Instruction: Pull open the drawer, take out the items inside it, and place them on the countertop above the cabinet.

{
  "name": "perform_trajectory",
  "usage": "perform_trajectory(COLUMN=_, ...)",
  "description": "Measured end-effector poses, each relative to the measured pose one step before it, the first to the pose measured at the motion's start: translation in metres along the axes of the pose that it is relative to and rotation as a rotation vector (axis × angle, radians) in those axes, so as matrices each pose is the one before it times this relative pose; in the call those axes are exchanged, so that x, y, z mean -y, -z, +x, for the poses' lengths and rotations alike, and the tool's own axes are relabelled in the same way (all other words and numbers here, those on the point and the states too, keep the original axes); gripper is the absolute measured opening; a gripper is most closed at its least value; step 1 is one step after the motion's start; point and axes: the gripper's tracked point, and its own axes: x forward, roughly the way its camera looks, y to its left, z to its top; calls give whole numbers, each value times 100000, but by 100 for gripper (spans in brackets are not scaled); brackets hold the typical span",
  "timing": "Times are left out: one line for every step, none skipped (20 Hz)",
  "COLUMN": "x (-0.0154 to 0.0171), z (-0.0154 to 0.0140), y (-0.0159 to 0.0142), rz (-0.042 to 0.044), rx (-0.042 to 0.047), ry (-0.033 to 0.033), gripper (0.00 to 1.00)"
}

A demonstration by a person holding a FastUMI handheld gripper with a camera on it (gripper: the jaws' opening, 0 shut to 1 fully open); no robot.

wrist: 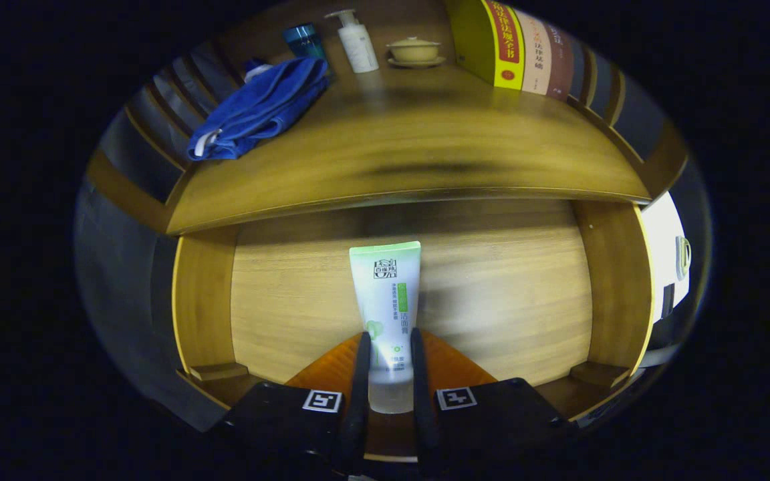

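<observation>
So on the countertop (pixel 425 140) above the cabinet, starting from the left: a blue towel (pixel 258 110) lies crumpled near the left edge, with some white trim poking out at its near end. Just behind it stands a teal bottle (pixel 305 40), and next to that a white pump bottle (pixel 357 43). A bit further right there's a small yellowish lidded bowl (pixel 414 50) sitting on a matching saucer. Then at the right end a row of books (pixel 525 50) stands upright, the nearest one with a yellow spine.

Below the countertop the drawer (pixel 204 300) is pulled open, wooden floor and side walls all visible. The facial cleanser tube (pixel 386 294), white with a green band at its crimped end, is between the two fingers of the gripper (pixel 388 384), cap end toward the camera and crimped end pointing away over the drawer floor. Both fingers sit tight against the tube's sides, so it's clamped on it. Can't really tell whether the tube is lifted off the drawer floor or resting on it, the fisheye makes that hard to judge.

Off to the right of the drawer there's a white panel (pixel 666 247) with a metal handle, kinda blurry.
</observation>
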Motion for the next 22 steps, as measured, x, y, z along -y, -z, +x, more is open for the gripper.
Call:
perform_trajectory(x=-198, z=-676, y=-1038, rz=-225, rx=1344, ry=97, gripper=38)
perform_trajectory(x=110, z=-996, y=-231, rz=-332, rx=1055, ry=27, gripper=38)
perform_trajectory(x=-36, z=-843, y=-329, rz=-72, rx=1246, ry=125, gripper=38)
perform_trajectory(x=186, z=-913, y=-396, rz=-668, rx=1255, ry=299, gripper=38)
perform_trajectory(x=233, z=-842, y=-472, rz=-539, rx=1325, ry=398, gripper=38)
perform_trajectory(x=38, z=-811, y=-546, rz=-548, rx=543, ry=121, gripper=38)
perform_trajectory(x=-310, z=-651, y=-952, rz=98, rx=2289, ry=-929, gripper=38)
perform_trajectory(x=-26, z=-752, y=-1092, rz=-22, rx=1730, ry=94, gripper=38)
perform_trajectory(x=-5, z=-477, y=-1148, rz=-97, rx=2174, ry=171, gripper=38)
perform_trajectory(x=-88, z=-471, y=-1153, rz=-387, rx=1456, ry=309, gripper=38)
perform_trajectory(x=-358, z=-261, y=-1206, rz=-290, rx=1725, ry=148, gripper=38)
perform_trajectory(x=-134, z=-173, y=-1326, rz=-292, rx=1487, ry=670, gripper=38)
perform_trajectory(x=-120, z=-24, y=-1197, rz=-390, rx=1187, ry=1003, gripper=38)
perform_trajectory(x=-40, z=194, y=-1397, rz=-561, rx=1384, ry=1238, gripper=38)
perform_trajectory(x=140, z=271, y=-1419, rz=-526, rx=1499, ry=1610, gripper=38)
perform_trajectory(x=-10, z=281, y=-1151, rz=-330, rx=963, ry=1086, gripper=38)
perform_trajectory(x=-222, z=439, y=-932, rz=141, rx=343, ry=619, gripper=38)
perform_trajectory(x=-220, z=512, y=-903, rz=349, rx=25, ry=87, gripper=38)
perform_trajectory(x=-246, z=778, y=-626, rz=446, rx=-401, ry=192, gripper=38)
perform_trajectory(x=-299, z=795, y=-768, rz=373, rx=-92, ry=-93, gripper=38)
perform_trajectory(x=-204, z=900, y=-703, rz=99, rx=439, ry=246, gripper=38)
perform_trajectory(x=-89, z=908, y=-717, rz=-110, rx=266, ry=834, gripper=38)
